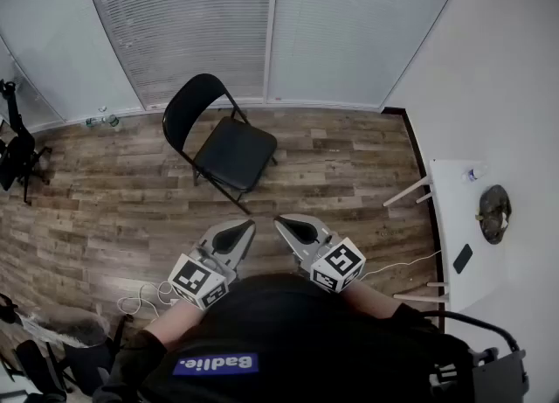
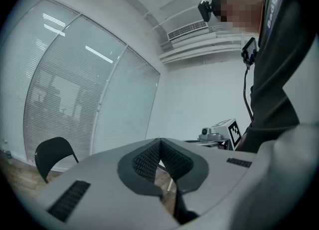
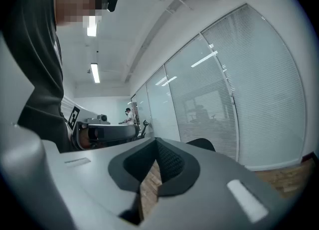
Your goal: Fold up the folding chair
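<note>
Black folding chair (image 1: 223, 139): open, upright on the wood floor (image 1: 105, 209), untouched. Left gripper (image 1: 242, 228) and right gripper (image 1: 281, 223): jaws together, empty, well short; approach pending.

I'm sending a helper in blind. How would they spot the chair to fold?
Face the tall white window blinds; on the brown wood-plank floor before them stands an open black folding chair. Alone mid-floor, it has a rounded backrest.

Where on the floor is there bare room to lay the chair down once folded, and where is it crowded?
Bare floor lies between the chair and the table, and also between the chair and the black stand at left. Crowded: the near-left corner, with a white cable and dark gear.
</note>
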The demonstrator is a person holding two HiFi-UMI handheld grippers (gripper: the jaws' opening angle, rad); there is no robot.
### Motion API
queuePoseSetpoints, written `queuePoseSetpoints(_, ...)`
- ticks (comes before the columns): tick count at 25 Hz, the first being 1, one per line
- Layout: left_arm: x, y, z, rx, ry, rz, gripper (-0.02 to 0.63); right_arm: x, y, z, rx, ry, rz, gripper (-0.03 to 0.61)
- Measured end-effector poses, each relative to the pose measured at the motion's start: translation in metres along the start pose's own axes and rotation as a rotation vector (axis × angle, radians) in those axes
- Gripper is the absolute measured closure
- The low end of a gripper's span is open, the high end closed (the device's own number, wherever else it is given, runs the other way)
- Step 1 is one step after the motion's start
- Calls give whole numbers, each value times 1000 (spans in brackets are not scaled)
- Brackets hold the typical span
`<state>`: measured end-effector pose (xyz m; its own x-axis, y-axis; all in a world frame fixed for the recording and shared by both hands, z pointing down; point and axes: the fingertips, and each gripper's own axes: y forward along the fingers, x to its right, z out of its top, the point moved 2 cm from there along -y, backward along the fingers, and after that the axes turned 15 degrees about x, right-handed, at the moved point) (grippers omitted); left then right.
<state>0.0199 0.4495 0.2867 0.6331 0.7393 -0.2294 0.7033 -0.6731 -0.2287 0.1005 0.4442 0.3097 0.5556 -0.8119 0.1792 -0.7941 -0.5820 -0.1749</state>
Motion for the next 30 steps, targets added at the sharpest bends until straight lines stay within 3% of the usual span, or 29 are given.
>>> queuePoseSetpoints(16, -2, 6, -9, 4, -9, 11, 611, 11, -3, -2, 8, 28, 1, 578)
queuePoseSetpoints(30, 7, 51, -20, 2, 12, 49, 611, 56, -22, 11, 14, 25, 29, 578)
